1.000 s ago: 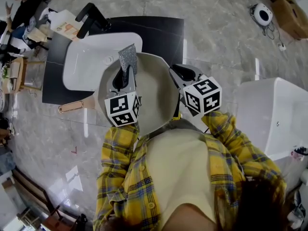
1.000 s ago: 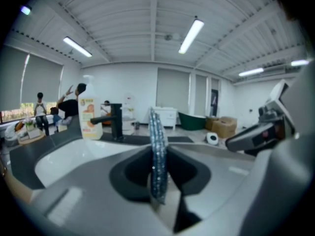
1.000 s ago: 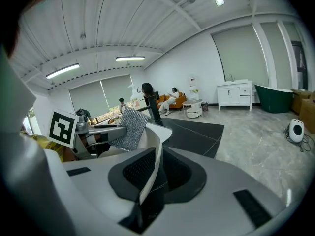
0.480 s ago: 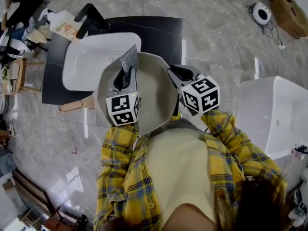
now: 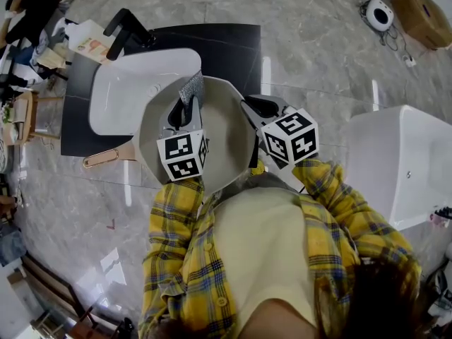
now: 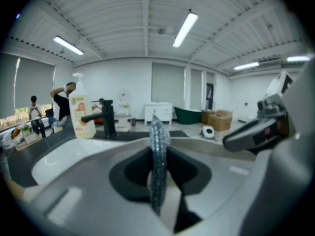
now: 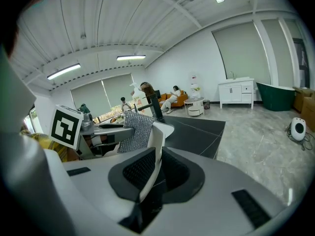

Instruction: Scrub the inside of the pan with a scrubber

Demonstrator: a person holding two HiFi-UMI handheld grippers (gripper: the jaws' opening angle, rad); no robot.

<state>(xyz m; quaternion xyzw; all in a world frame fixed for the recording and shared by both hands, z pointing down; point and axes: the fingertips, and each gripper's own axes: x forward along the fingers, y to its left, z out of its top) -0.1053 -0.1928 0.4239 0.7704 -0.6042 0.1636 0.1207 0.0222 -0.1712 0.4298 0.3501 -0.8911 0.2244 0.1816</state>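
**While the pan hangs by one edge, mind both grips**

Although the head view shows the pan (image 5: 229, 143) over the near edge of the white sink (image 5: 120, 97), only your right gripper (image 5: 248, 108) carries it. It is pinched on the right rim, and the long handle (image 5: 106, 158) sticks out to the left. That off-centre weight could swing the pan down once you press. Your left gripper (image 5: 185, 109) holds the scrubber (image 5: 191, 89) up at the far rim; whether it touches the pan, I cannot tell.

From the left gripper view, the jaws are closed on the thin scrubber's lower part only. Hard strokes may fold it or pull it free.

From the right gripper view, the jaws bite just a thin slice of rim, so the pan could slip out.
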